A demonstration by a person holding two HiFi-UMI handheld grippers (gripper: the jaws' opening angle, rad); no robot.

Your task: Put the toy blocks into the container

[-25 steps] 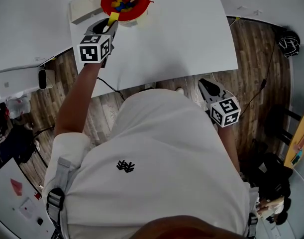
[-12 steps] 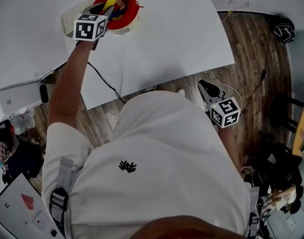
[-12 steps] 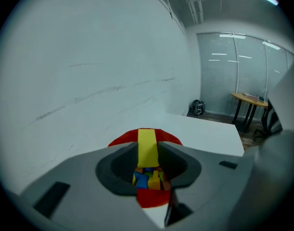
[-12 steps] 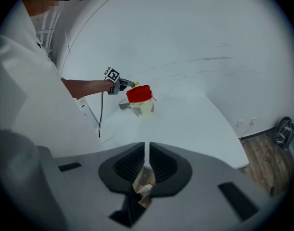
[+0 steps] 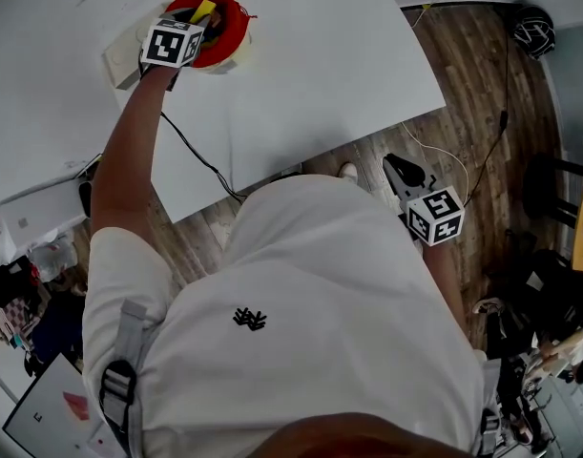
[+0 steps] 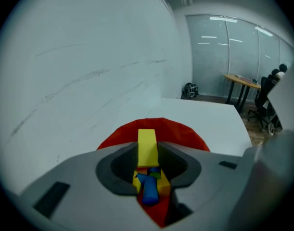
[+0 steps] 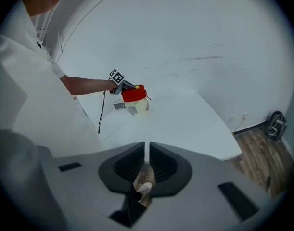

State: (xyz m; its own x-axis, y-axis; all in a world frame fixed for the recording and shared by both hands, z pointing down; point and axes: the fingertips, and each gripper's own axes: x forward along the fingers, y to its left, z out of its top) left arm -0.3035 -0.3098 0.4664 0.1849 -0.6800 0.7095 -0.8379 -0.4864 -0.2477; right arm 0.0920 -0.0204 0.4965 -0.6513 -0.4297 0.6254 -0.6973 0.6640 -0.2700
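The red container (image 5: 232, 34) stands at the far left of the white table (image 5: 329, 65), with several coloured blocks (image 6: 150, 190) inside it. My left gripper (image 5: 201, 15) hangs over its opening, shut on a yellow block (image 6: 147, 147) that stands upright between the jaws. In the head view the same yellow block (image 5: 204, 10) shows at the jaw tips above the red rim. My right gripper (image 5: 395, 166) is held off the table beside my body, above the wooden floor, shut and with nothing in it. From the right gripper view the container (image 7: 134, 95) looks small and far off.
A pale flat box (image 5: 122, 64) lies against the container's left side. A black cable (image 5: 193, 151) runs across the table and over its near edge. A black bag (image 5: 522, 32) lies on the floor at the far right, and clutter sits at the lower left.
My left gripper has carried the yellow block from the container's near rim to a spot over its opening. The right gripper has stayed where it was.
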